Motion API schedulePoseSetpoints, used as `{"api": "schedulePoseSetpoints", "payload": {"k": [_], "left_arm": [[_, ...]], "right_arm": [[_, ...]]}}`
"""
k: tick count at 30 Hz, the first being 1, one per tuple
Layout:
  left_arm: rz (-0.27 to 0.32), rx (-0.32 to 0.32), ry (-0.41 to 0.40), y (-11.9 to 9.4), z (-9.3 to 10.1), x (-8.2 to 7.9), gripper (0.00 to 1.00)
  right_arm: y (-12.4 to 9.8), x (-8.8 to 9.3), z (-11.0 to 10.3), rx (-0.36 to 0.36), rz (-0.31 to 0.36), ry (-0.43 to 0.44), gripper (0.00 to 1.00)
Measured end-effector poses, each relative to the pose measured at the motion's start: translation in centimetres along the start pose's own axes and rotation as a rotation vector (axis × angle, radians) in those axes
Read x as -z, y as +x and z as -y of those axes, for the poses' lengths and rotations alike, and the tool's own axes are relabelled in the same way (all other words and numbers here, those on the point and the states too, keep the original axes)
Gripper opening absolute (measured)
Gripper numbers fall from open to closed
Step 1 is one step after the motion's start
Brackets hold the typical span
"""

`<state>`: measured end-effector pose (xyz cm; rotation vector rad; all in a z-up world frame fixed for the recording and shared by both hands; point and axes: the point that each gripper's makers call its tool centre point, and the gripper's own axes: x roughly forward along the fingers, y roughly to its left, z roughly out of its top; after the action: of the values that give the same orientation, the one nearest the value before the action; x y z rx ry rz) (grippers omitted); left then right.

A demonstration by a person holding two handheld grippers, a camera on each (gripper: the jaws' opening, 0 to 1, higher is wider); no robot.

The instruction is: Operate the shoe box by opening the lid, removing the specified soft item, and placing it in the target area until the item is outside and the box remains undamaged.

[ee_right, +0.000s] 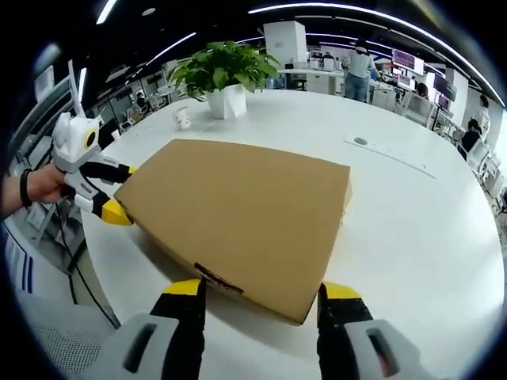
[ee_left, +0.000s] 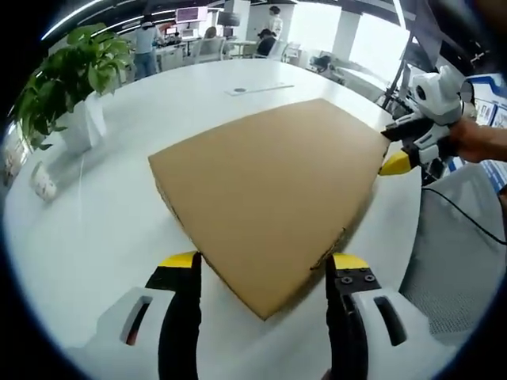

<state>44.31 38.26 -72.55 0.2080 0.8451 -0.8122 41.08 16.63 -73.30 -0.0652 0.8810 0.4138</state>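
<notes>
In the left gripper view, the closed cardboard shoe box is lying on the white bench, its near corner reaching between the left gripper's spread fingers, which are flanking it and holding nothing. At the far right, the right gripper is meeting the box's corner. A potted plant is standing far left.

In the right gripper view, the right gripper's fingers are standing wide apart around the near corner, empty. The left gripper is showing at the left corner, a hand gripping it. A small white cup is sitting beside the plant.
</notes>
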Motion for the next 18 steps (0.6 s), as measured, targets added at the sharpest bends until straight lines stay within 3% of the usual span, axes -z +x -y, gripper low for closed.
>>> {"api": "schedulePoseSetpoints", "payload": {"k": [8,12,14,18], "left_arm": [[0.041,-0.013,-0.043,-0.51,-0.18,-0.14,0.64],[0.044,-0.021,-0.056,-0.39,-0.23,-0.07,0.65],[0.039,-0.007,-0.062,-0.23,0.14,0.08,0.61],[0.024,-0.033,-0.035,0.04,0.27,0.1,0.6]], "right_arm": [[-0.18,-0.48,0.05,-0.015,0.052,-0.022,0.58],[-0.17,-0.69,0.08,-0.017,0.064,-0.039,0.58],[-0.16,-0.69,-0.03,-0.02,0.068,-0.046,0.57],[-0.16,-0.72,0.0,-0.023,0.07,-0.045,0.56]]}}
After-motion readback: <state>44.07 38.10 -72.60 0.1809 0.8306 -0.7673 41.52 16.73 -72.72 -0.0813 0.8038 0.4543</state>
